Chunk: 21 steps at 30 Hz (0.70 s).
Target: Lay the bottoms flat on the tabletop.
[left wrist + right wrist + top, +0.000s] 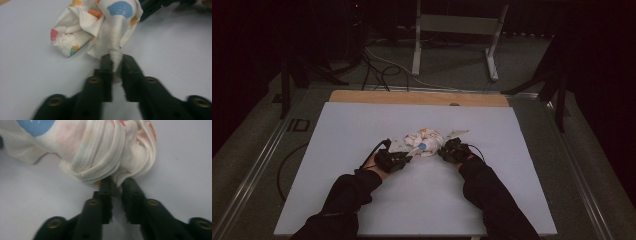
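Crumpled cloth gripped by 2 tools at mid-bench

The spotted cloth (424, 141) is bunched on the white bench (337, 165), pinched by the left tool (117, 65) at a twisted end and the right tool (117, 185) at a folded hem.

A pale, matte sheet (362, 200) covers most of the table, leaving a strip of bare wooden tabletop (412, 97) exposed along the far edge, with a small dark notch (455, 104) at the middle of that strip. Metal rails (257, 165) run along the left and right sides of the table. Beyond the far edge lies a grey floor (452, 67), crossed by loose black and white cables (379, 67). A light metal frame (459, 25) on two feet stands farther back on that floor. Dark stand legs (557, 85) rise at the left and right. The room behind is very dim, almost black, with a tiny red light (357, 6) near the top.
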Tool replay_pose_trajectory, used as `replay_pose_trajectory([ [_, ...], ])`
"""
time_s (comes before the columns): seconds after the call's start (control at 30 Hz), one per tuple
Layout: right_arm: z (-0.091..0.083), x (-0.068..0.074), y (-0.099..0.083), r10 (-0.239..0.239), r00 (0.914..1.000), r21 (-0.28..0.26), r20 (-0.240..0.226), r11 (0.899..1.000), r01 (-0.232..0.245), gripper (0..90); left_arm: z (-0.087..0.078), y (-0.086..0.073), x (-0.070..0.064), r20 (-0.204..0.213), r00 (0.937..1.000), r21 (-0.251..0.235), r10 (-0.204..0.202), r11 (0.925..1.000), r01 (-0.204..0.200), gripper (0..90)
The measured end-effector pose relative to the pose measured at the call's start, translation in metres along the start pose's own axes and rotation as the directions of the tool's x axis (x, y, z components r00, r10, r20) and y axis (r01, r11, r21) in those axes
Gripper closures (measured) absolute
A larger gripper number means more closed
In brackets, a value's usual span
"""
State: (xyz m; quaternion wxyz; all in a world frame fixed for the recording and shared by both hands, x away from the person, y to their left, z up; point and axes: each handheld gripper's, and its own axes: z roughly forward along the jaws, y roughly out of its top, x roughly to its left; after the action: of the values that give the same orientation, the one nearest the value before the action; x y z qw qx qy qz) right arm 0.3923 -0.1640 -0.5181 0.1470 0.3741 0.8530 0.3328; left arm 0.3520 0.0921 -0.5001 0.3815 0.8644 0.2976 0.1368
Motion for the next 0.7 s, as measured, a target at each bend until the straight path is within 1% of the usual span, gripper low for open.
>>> replay_pose_trajectory([
  [0.07,-0.001,0.0,0.0,0.002,1.0,-0.003,0.008,1.0,-0.002,86.9,-0.002,0.0,0.001,0.004,1.0,0.004,0.002,1.0,-0.002,87.7],
  [0.13,-0.001,-0.001,0.001,0.0,1.0,-0.001,0.009,1.0,0.0,88.4,-0.002,0.001,0.002,0.005,0.9999,0.011,0.009,0.9999,-0.009,88.5],
  [0.17,-0.002,0.0,0.001,-0.009,0.9999,0.002,0.012,1.0,0.009,88.8,-0.003,0.001,0.002,0.005,0.9999,0.013,0.01,0.9999,-0.01,88.7],
  [0.2,-0.002,-0.001,0.001,-0.02,0.9996,0.004,0.018,1.0,0.02,88.9,-0.003,0.001,0.002,0.006,0.9999,0.014,0.011,0.9998,-0.011,88.9],
  [0.27,-0.004,0.0,0.002,-0.023,0.9995,0.004,0.02,1.0,0.023,89.2,-0.004,0.001,0.002,0.001,0.9998,0.015,0.019,0.9997,-0.019,89.1],
  [0.33,-0.007,0.0,0.003,-0.044,0.9984,-0.002,0.036,0.999,0.044,89.4,-0.006,0.001,0.003,0.004,0.9998,0.012,0.017,0.9998,-0.017,89.2],
  [0.37,-0.009,0.0,0.004,-0.034,0.9986,-0.009,0.041,0.999,0.034,89.4,-0.007,0.001,0.004,-0.001,0.9998,0.012,0.018,0.9998,-0.018,89.2],
  [0.4,-0.01,-0.001,0.005,-0.041,0.9982,-0.014,0.044,0.999,0.042,89.5,-0.009,0.002,0.005,-0.002,0.9999,0.011,0.015,0.9998,-0.015,89.3],
  [0.43,-0.012,-0.001,0.006,-0.031,0.9985,-0.022,0.046,0.999,0.032,89.5,-0.01,0.002,0.005,0.0,0.9999,0.008,0.012,0.9999,-0.012,89.5],
  [0.47,-0.012,-0.001,0.006,-0.031,0.9985,-0.022,0.046,0.999,0.032,89.5,-0.01,0.002,0.005,0.0,0.9999,0.008,0.012,0.9999,-0.012,89.5],
  [0.57,-0.018,-0.004,0.009,-0.049,0.9974,-0.045,0.053,0.998,0.051,89.6,-0.016,0.003,0.008,-0.008,0.9999,-0.001,0.011,0.9999,-0.011,89.6],
  [0.63,-0.021,-0.004,0.01,-0.041,0.9978,-0.054,0.052,0.998,0.044,89.6,-0.021,0.003,0.01,-0.016,0.9997,0.001,0.018,0.9998,-0.018,89.6],
  [0.7,-0.024,-0.005,0.013,-0.053,0.9968,-0.068,0.059,0.996,0.057,89.6,-0.025,0.004,0.011,-0.021,0.9995,-0.001,0.024,0.9997,-0.024,89.6],
])
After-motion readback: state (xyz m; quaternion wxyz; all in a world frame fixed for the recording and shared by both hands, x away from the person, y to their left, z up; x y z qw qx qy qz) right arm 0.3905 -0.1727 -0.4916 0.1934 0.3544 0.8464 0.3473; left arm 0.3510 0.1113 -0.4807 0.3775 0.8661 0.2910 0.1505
